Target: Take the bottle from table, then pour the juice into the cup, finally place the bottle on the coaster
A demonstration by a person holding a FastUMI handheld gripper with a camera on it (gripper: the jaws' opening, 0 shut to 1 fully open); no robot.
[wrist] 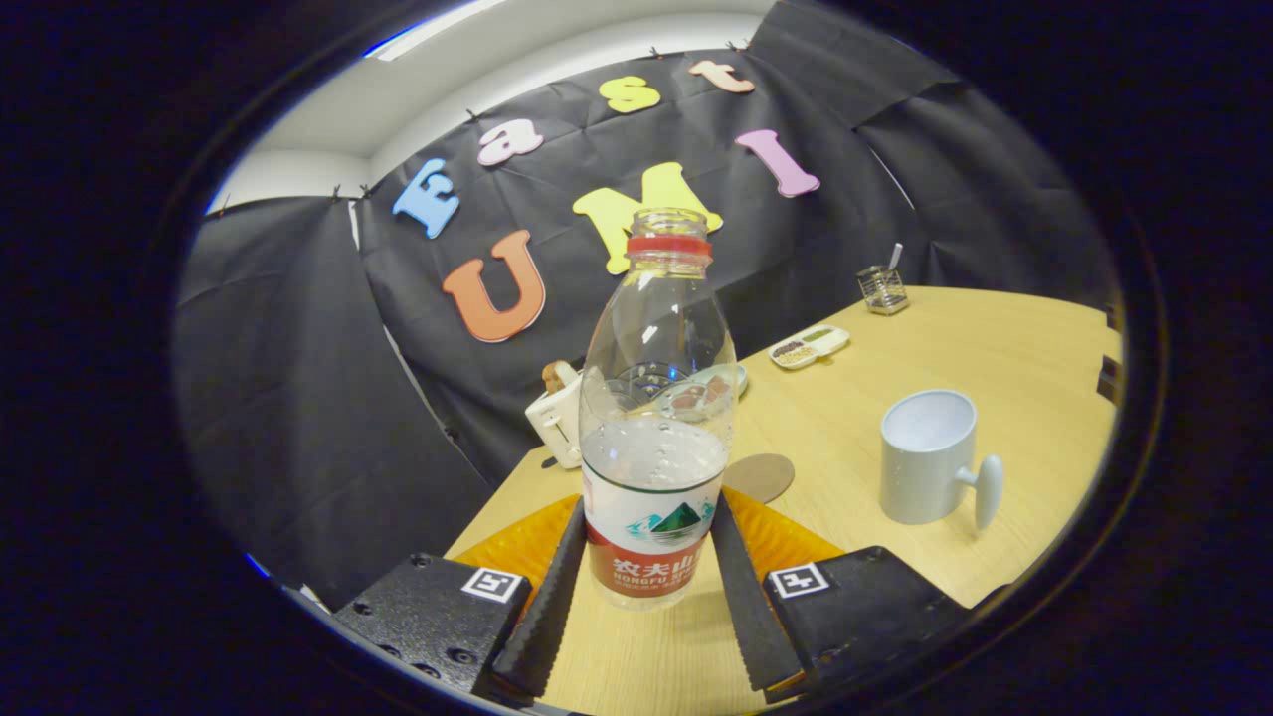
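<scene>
Table [995,328] is tilted in view, so the bottle [656,438] looks lifted: uncapped, clamped between the gripper [646,587] fingers at its label. Pour step next, I reckon: carry it right to the cup [927,457] beyond the right finger and tip. Coaster [761,475] sits just behind the bottle.

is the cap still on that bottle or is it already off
Off. The bottle ends in a bare open mouth above its red neck ring, with no cap on it. It stands upright between the gripper fingers, which press its label.
</scene>
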